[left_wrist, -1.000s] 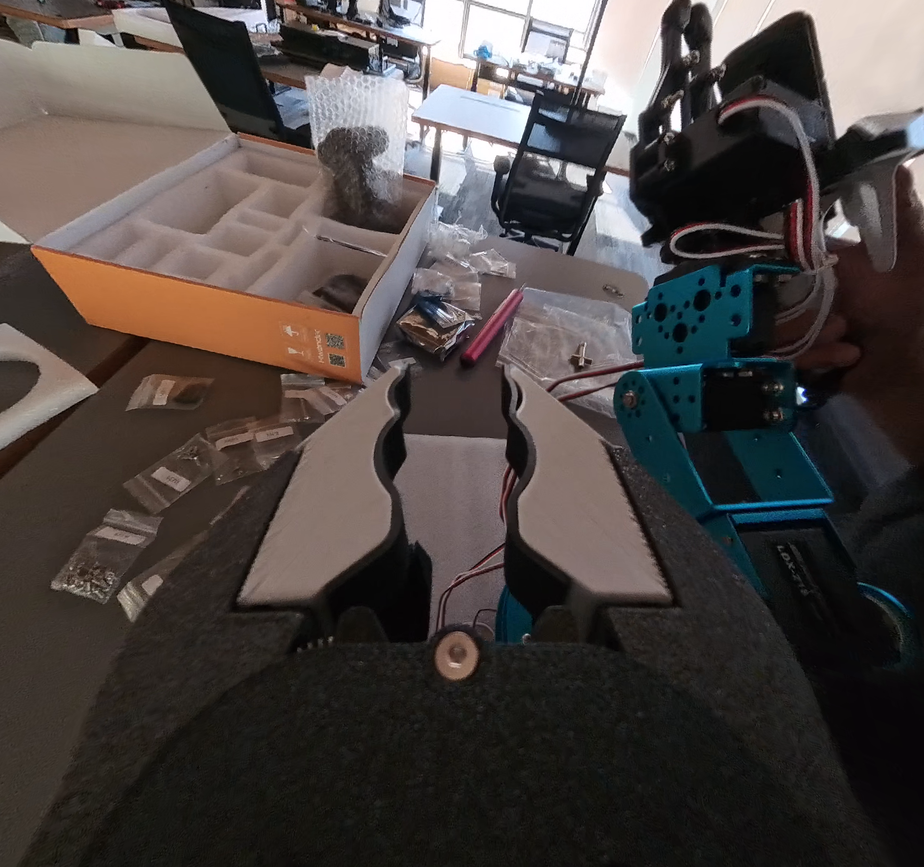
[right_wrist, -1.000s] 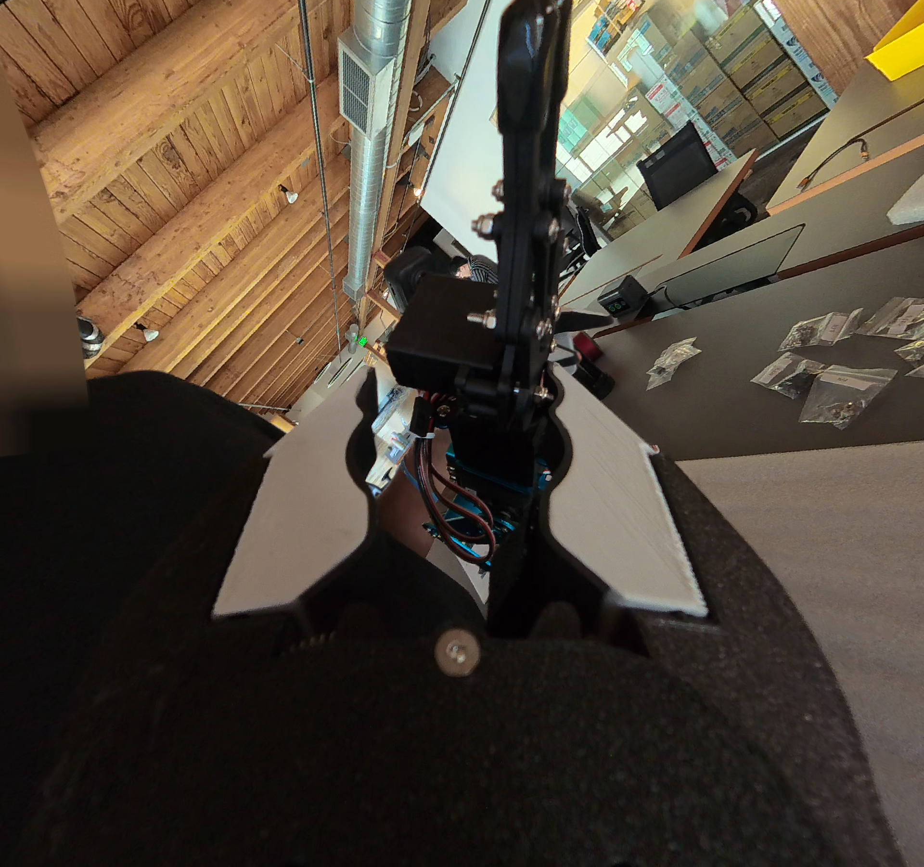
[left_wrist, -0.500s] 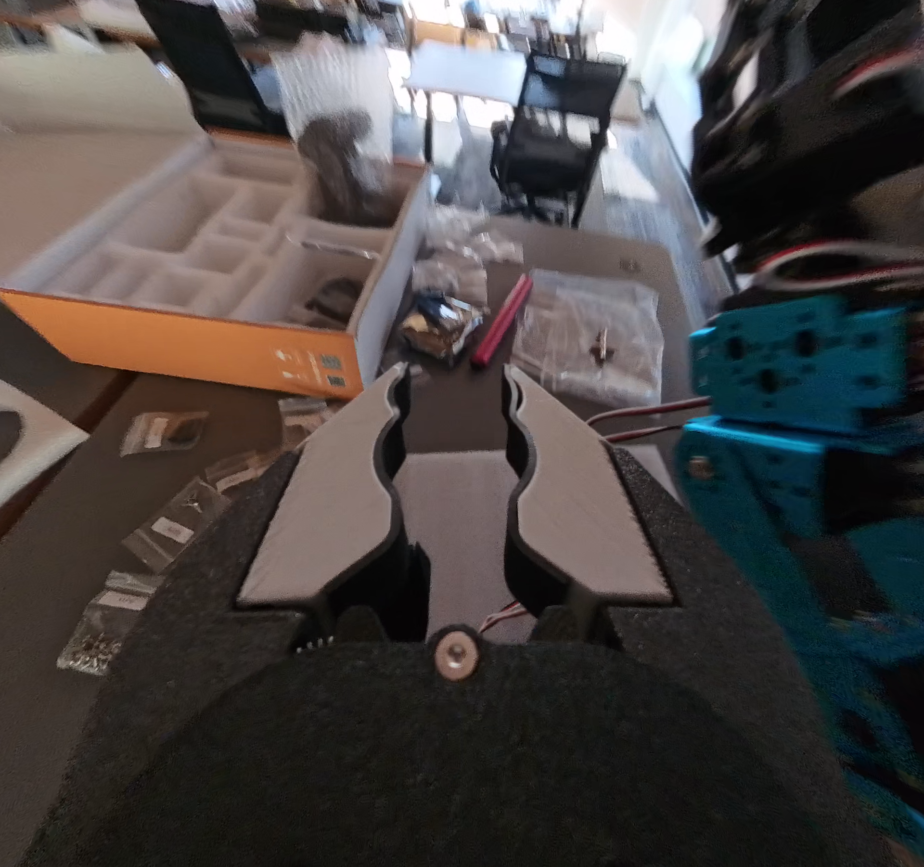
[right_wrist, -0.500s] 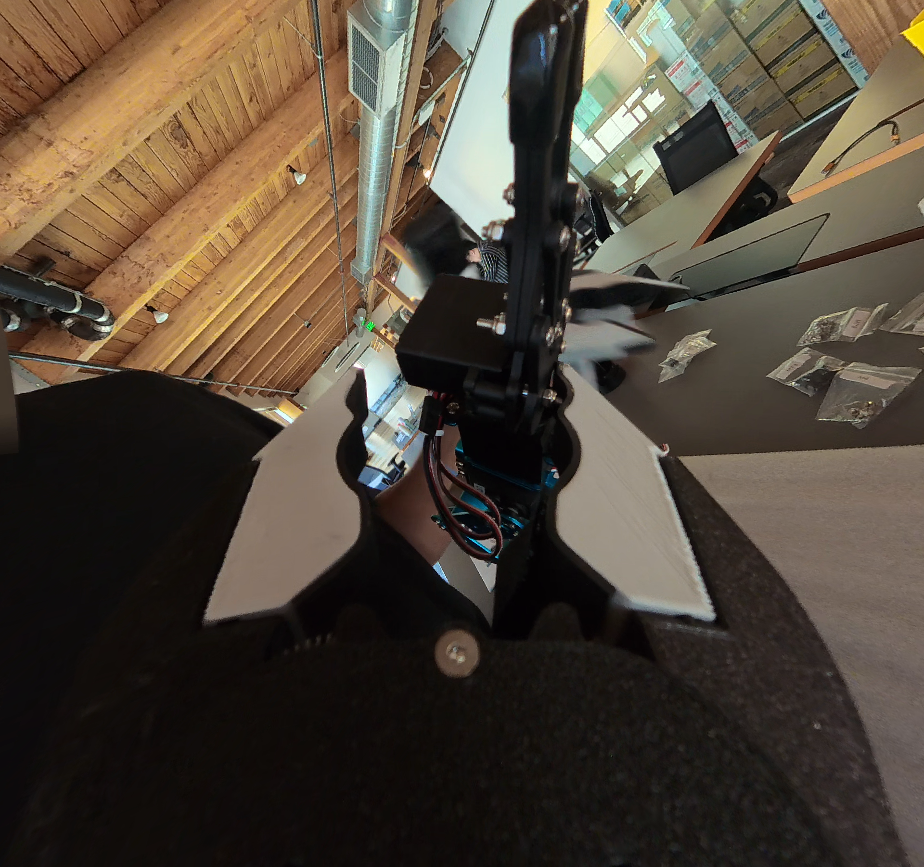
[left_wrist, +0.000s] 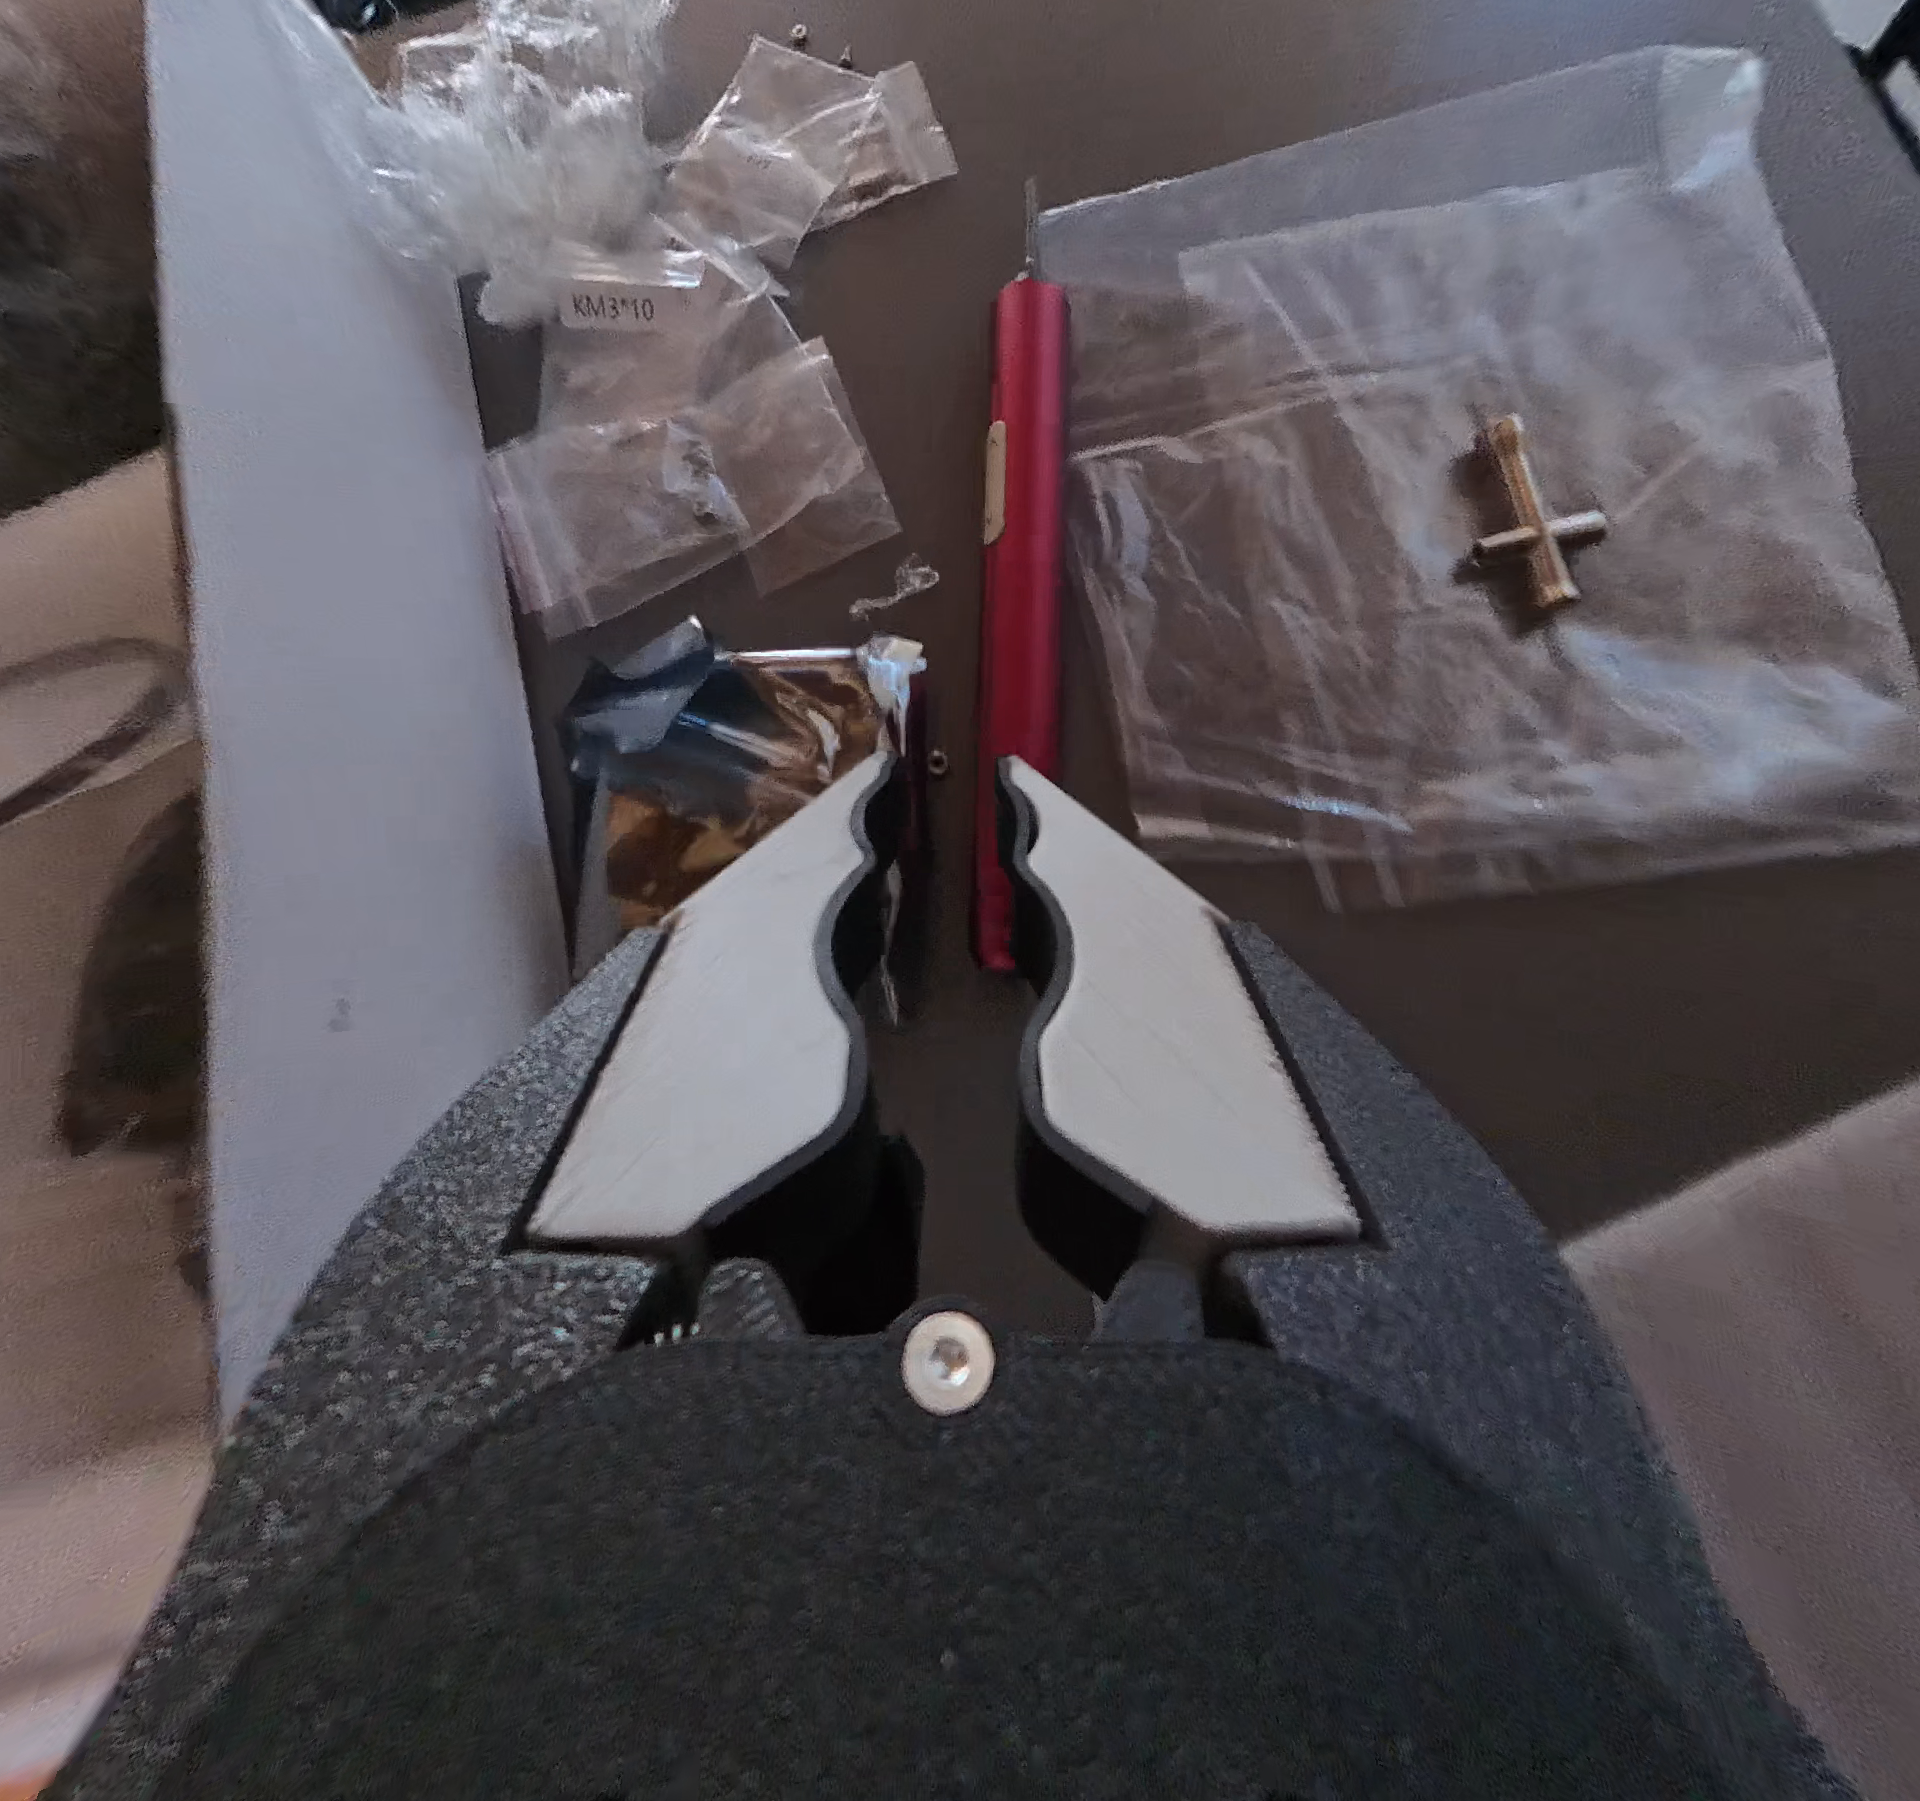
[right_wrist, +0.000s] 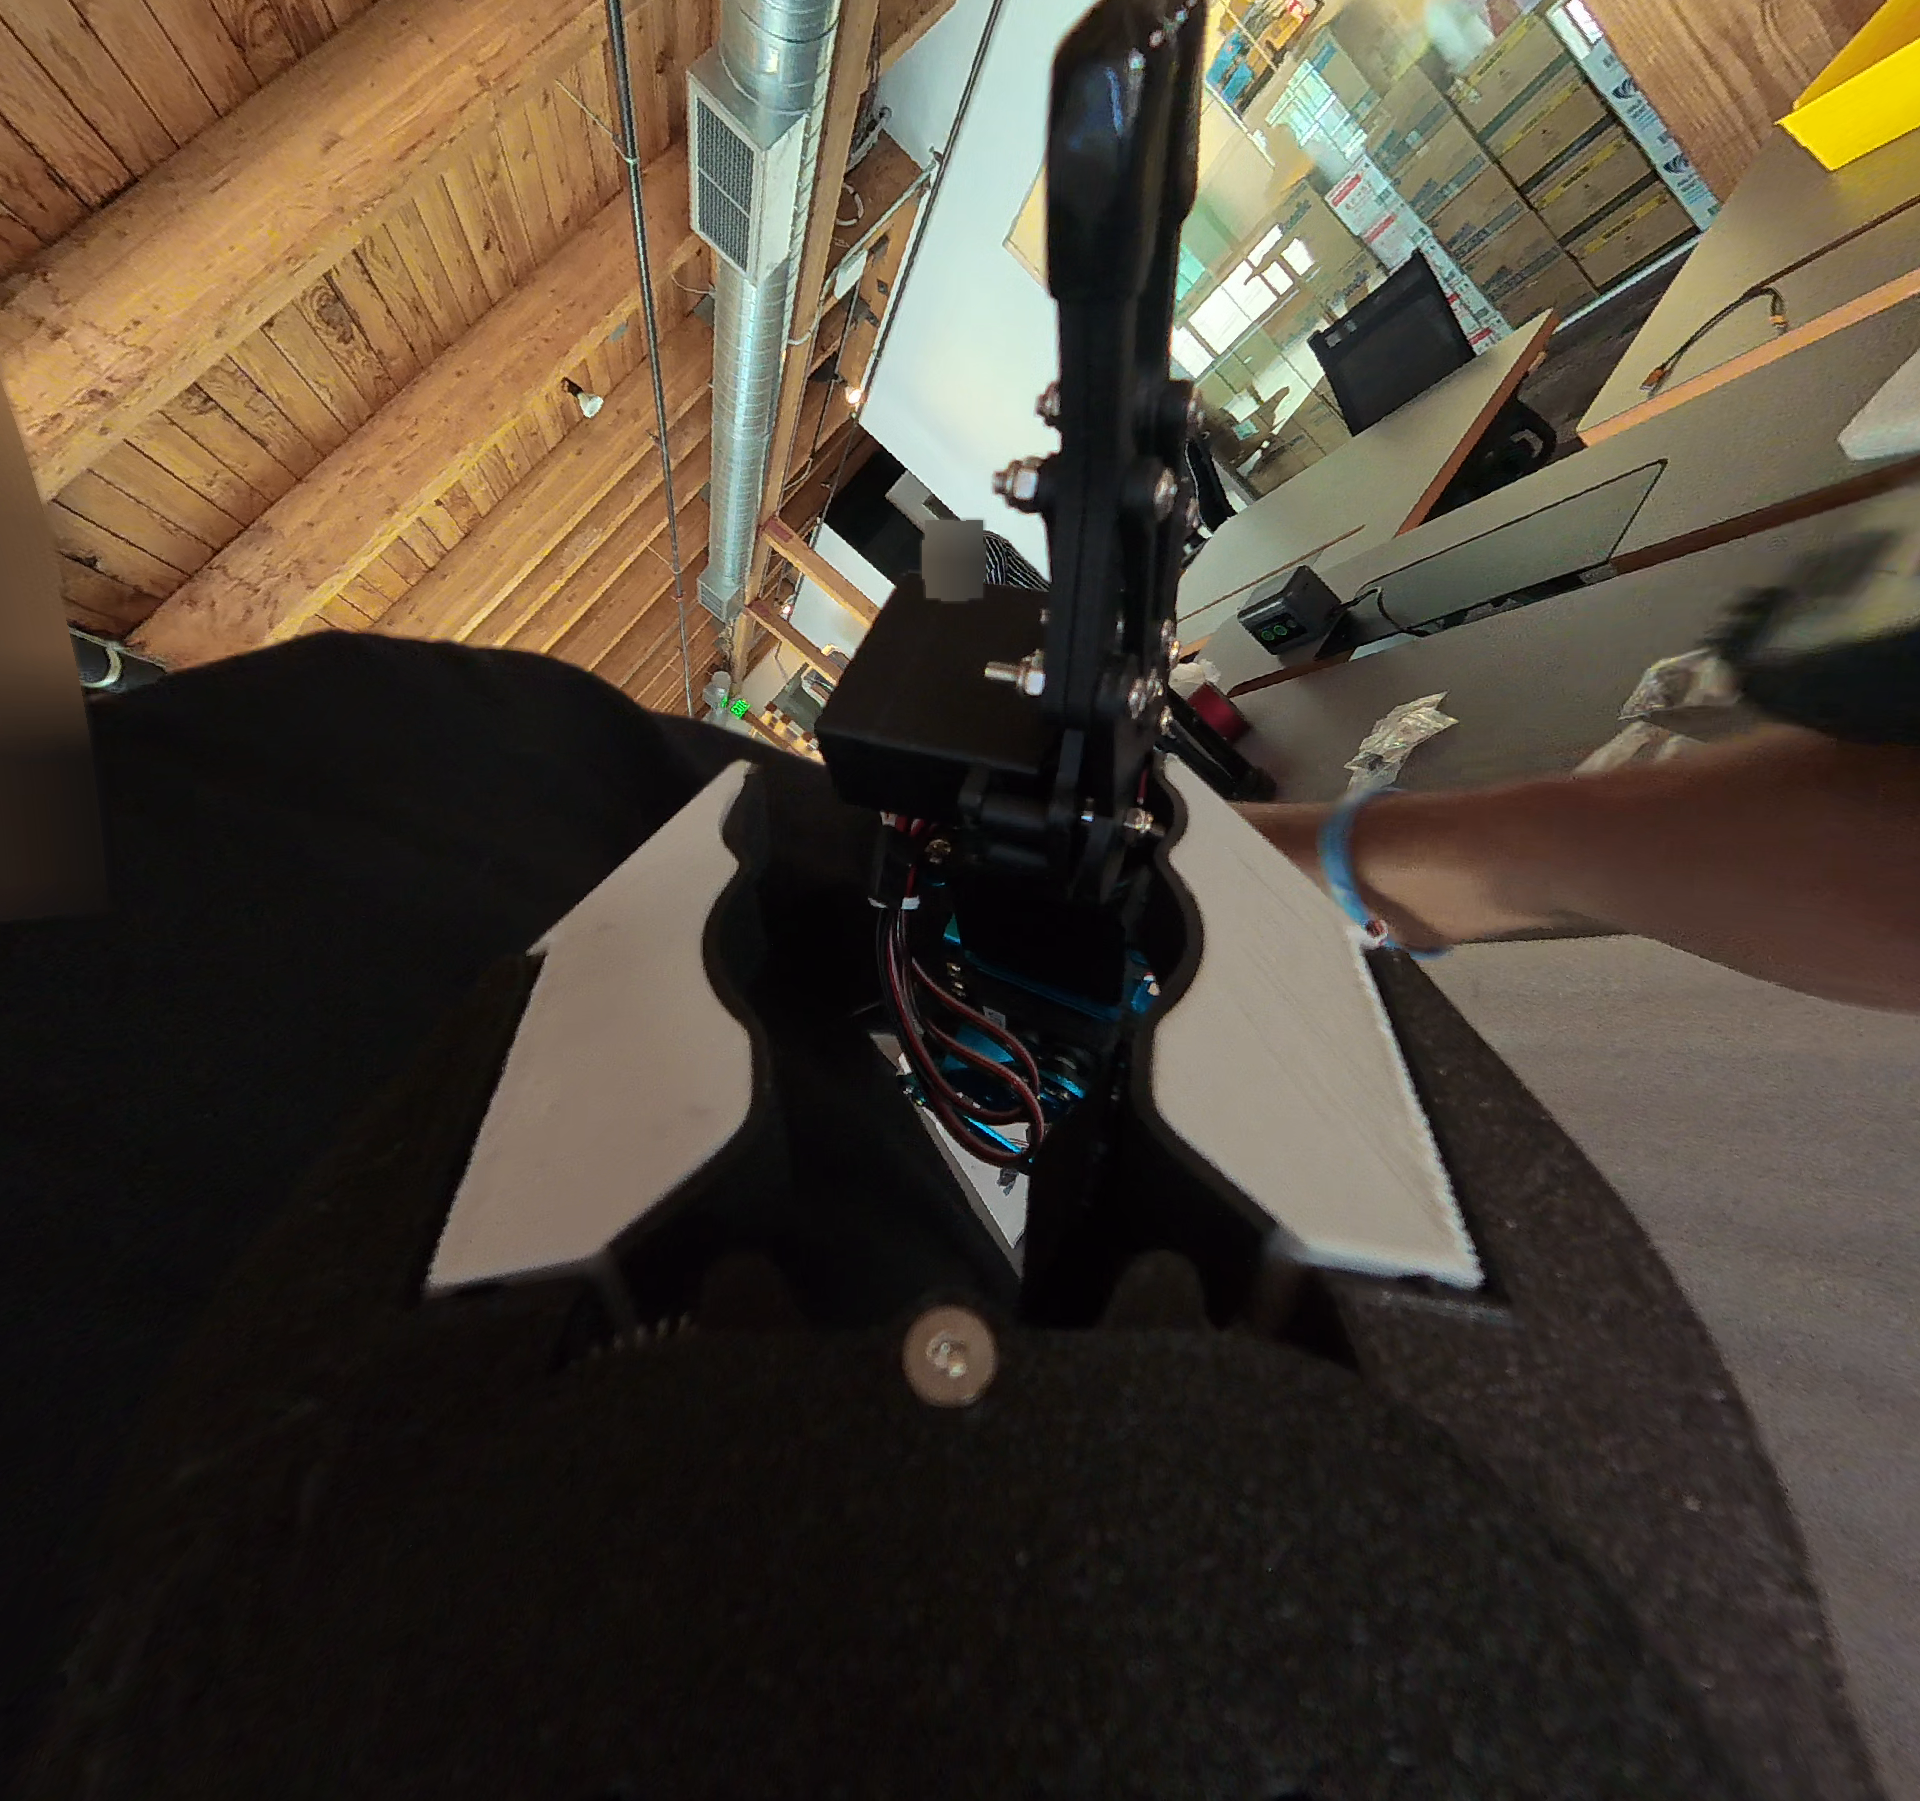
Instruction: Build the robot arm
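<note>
My left gripper [left_wrist: 945, 769] is open and empty, tilted down over the dark table [left_wrist: 1247, 1024]. Its tips hover just above the near end of a red-handled tool [left_wrist: 1023, 546] that lies pointing away from me. A crumpled foil bag [left_wrist: 727, 764] lies just left of the tips. My right gripper [right_wrist: 961, 795] is shut on a small robot arm, gripping its blue bracket [right_wrist: 1039, 1013] and servo body. The arm's black claw [right_wrist: 1122, 276] points up towards the ceiling.
A large clear plastic bag [left_wrist: 1455, 349] with a brass cross wrench [left_wrist: 1538, 525] lies right of the tool. Several small zip bags [left_wrist: 707, 463] lie to the left, beside a white box wall [left_wrist: 343, 556]. A person's forearm [right_wrist: 1621, 858] crosses the right wrist view. Tip to tip, the grippers are about 30 centimetres apart.
My left gripper has swung forward and down over the table to the red tool, still open. The robot arm has left its view. The right gripper still holds the robot arm.
</note>
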{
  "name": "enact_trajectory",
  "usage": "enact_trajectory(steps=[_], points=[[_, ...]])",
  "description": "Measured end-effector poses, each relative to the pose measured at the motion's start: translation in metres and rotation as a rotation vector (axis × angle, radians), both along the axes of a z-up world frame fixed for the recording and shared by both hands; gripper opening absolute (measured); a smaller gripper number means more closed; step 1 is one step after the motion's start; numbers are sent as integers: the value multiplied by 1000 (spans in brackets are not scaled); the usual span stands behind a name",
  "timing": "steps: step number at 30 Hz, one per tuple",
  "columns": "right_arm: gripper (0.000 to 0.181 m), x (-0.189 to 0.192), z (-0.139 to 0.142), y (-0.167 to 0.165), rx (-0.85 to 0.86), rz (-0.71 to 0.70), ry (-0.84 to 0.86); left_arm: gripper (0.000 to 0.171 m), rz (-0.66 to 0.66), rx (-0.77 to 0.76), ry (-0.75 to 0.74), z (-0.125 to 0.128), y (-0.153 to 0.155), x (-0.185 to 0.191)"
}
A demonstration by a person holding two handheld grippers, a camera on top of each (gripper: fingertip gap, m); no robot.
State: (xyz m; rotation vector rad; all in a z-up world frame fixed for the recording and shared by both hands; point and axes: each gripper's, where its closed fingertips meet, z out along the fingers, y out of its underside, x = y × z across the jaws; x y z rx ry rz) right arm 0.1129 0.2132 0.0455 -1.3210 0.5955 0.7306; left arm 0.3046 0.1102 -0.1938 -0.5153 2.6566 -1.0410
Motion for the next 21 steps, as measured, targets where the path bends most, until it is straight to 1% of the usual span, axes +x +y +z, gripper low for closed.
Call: enact_trajectory(steps=[2,5,6,8,10,13,15,18,19,21], points=[[71,0,0,0,-2,-3,0,15,9,4,17,-8,-8,6],[70,0,0,-1,-2,-8,4,11,9,62,-9,-20,-7,10],[70,0,-1,-1,-1,-10,7,4,3,61,-2,-22,-8,8],[70,1,-1,-2,3,-10,14,1,-12,27,31,-23,-13,0],[70,1,-1,-3,7,-8,18,6,-22,3,83,-24,-16,-7],[70,2,-1,-2,13,-2,22,8,-10,1,95,-27,-15,-5],[70,3,-1,-2,19,4,29,12,-14,27,59,-29,-13,0],[70,3,-1,-1,21,8,31,13,-38,123,-62,-32,-9,8],[70,3,-1,-1,22,10,33,16,-42,150,-84,-34,-8,10],[70,3,-1,-2,19,12,31,17,-44,158,-73,-35,-8,10]])
